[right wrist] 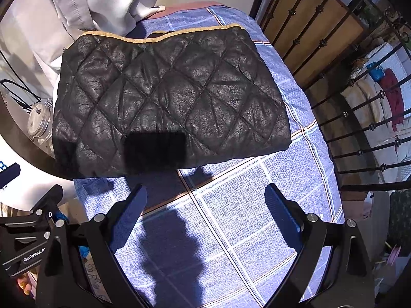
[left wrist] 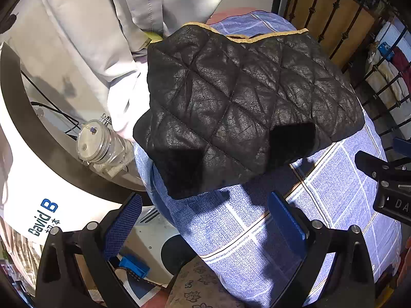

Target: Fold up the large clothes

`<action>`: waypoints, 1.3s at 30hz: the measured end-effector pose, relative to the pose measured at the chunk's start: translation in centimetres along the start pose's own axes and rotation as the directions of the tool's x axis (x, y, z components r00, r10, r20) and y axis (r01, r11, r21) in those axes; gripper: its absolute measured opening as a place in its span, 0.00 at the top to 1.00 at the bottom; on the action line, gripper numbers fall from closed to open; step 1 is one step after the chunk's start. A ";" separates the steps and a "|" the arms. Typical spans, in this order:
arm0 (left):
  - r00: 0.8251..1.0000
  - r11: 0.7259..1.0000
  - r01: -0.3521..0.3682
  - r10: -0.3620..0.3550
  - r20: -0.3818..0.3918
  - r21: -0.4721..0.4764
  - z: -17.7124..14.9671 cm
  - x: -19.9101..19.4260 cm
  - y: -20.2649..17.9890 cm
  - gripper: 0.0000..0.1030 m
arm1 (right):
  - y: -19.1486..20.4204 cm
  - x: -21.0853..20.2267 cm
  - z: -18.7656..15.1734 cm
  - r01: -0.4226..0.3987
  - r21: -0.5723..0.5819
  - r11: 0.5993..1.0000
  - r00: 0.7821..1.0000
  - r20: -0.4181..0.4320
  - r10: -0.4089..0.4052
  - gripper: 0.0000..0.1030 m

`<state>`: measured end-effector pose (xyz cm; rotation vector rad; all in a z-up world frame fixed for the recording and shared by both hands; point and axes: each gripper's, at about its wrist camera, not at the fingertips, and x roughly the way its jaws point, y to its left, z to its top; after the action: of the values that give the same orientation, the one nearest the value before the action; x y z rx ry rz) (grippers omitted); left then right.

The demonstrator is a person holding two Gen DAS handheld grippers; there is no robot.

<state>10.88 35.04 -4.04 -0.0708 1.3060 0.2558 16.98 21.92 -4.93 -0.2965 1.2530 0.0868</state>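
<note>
A black quilted garment [left wrist: 244, 102] with a tan trimmed edge lies folded into a compact block on a blue checked cloth [left wrist: 257, 231] over a narrow surface. It also shows in the right wrist view [right wrist: 167, 97], on the same cloth [right wrist: 244, 218]. My left gripper [left wrist: 205, 220] is open and empty, hovering just short of the garment's near edge. My right gripper [right wrist: 205, 213] is open and empty, also a little short of the near edge. The right gripper's body shows at the right of the left wrist view [left wrist: 390, 179].
A clear glass jar [left wrist: 100, 146] lies to the left on a round dark-rimmed white thing [left wrist: 30, 169]. A pale grey garment [left wrist: 128, 12] hangs behind. A black metal railing [right wrist: 346, 89] runs along the right side.
</note>
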 end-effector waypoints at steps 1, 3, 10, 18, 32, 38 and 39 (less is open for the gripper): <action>1.000 1.000 0.002 -0.002 -0.002 -0.001 0.0 0.0 0.0 0.06 | 0.0 0.0 0.0 0.000 -0.002 1.000 1.000 0.000 0.000 0.11; 1.000 1.000 0.004 -0.004 -0.001 -0.001 0.0 0.0 0.0 0.06 | 0.1 0.0 0.0 -0.001 -0.007 1.000 1.000 -0.001 0.001 0.11; 1.000 1.000 -0.014 0.014 0.008 0.006 0.2 -0.2 0.0 0.06 | 0.1 0.1 -0.1 -0.004 -0.011 1.000 1.000 -0.002 0.004 0.11; 1.000 1.000 -0.028 0.028 0.011 0.006 0.2 -0.2 0.0 0.06 | 0.2 0.1 -0.1 -0.002 -0.012 1.000 1.000 -0.003 0.002 0.11; 0.999 0.999 -0.049 0.049 0.008 0.013 0.2 0.0 -0.1 0.06 | 0.3 0.2 -0.2 -0.008 -0.029 1.000 1.000 -0.001 0.008 0.11; 0.999 0.999 -0.052 0.052 -0.007 0.017 0.2 0.2 -0.2 0.06 | 0.4 0.2 -0.3 -0.010 -0.031 0.999 1.000 0.000 0.010 0.11; 0.999 0.999 -0.050 0.051 -0.009 0.019 0.2 0.3 -0.2 0.06 | 0.4 0.2 -0.3 -0.009 -0.031 0.999 1.000 0.001 0.009 0.11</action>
<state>11.16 34.92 -4.29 -0.0232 1.3205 0.2865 16.67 22.20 -5.24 -0.3173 1.2531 0.1143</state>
